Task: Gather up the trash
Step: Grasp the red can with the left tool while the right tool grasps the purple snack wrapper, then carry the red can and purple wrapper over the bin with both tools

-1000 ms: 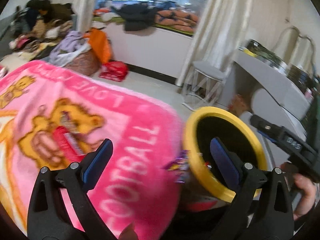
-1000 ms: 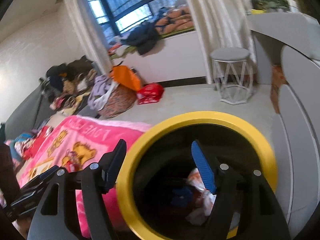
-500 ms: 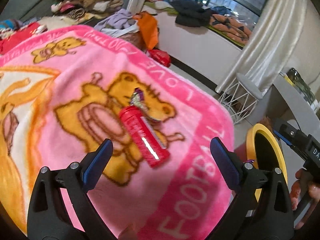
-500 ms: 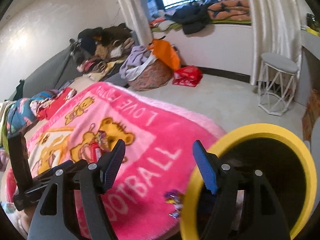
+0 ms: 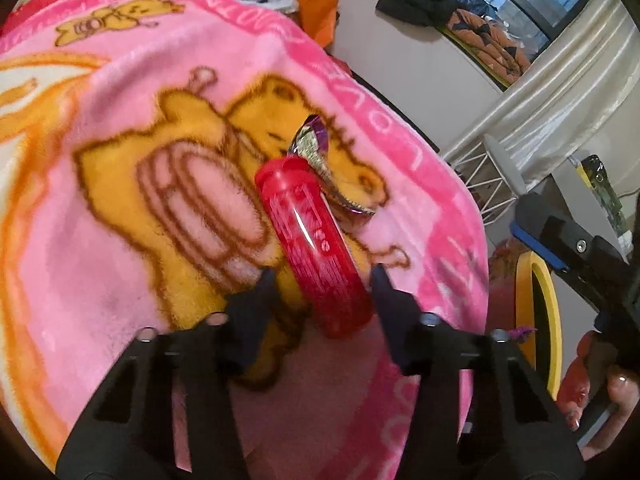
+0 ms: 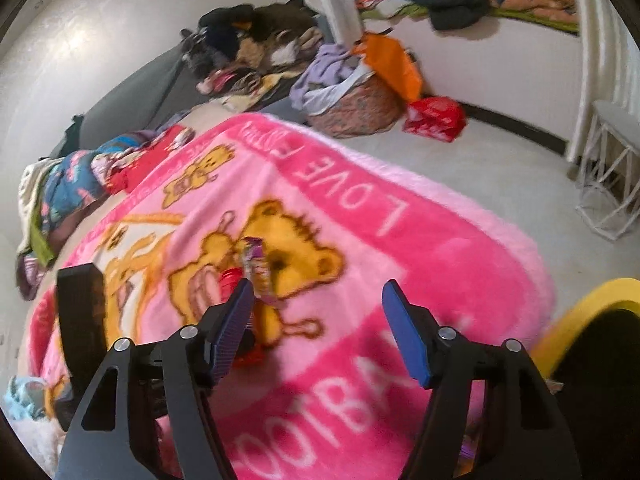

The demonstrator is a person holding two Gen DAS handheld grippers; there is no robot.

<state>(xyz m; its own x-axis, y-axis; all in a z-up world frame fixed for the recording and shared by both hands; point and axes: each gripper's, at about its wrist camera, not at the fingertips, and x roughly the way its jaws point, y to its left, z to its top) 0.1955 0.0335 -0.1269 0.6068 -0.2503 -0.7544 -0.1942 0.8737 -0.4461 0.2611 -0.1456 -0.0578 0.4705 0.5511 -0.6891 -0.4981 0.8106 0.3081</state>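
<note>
A: Where is the trash, relative to the pink bear blanket?

B: I see a red plastic tube lying on the yellow bear in the blanket's middle. A crumpled purple foil wrapper touches the tube's far end.

A: And your left claw?

B: Its jaws are closing, with the near end of the tube between them. The pads do not press on it; a gap shows on each side.

A: The right claw?

B: Its jaws stand apart over the blanket and are closing a little, with nothing between them. The yellow-rimmed trash bin stands just beside the blanket's edge, to the right of this claw.
</note>
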